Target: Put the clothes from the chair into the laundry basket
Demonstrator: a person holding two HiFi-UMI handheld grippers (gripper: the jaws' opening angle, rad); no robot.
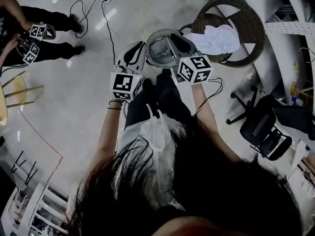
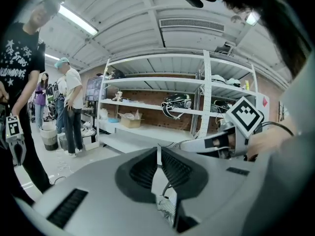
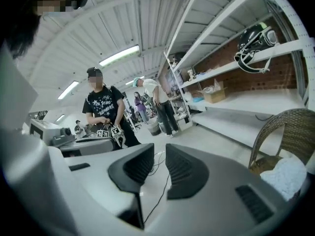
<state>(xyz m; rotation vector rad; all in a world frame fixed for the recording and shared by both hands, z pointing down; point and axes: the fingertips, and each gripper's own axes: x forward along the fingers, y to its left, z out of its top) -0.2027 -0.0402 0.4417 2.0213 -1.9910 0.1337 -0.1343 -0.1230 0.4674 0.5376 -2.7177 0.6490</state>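
Observation:
In the head view a white garment (image 1: 215, 38) lies on the seat of a round wicker chair (image 1: 251, 28). Left of the chair stands the round laundry basket (image 1: 153, 58), its inside grey. My right gripper (image 1: 166, 37) hangs over the basket; in its own view the jaws (image 3: 160, 149) stand a narrow gap apart with nothing between them. That view also catches the chair (image 3: 290, 132) and the garment (image 3: 288, 176) at the lower right. My left gripper (image 1: 139, 46) is held just left of the basket. In its own view its jaws (image 2: 158, 150) meet at the tips and grip nothing.
Another person with marker-cube grippers (image 1: 34, 38) stands at the upper left, also in the right gripper view (image 3: 103, 112). Cables (image 1: 91, 9) trail across the floor. A black office chair (image 1: 266, 127) is at the right. White shelving (image 2: 162, 107) stands ahead.

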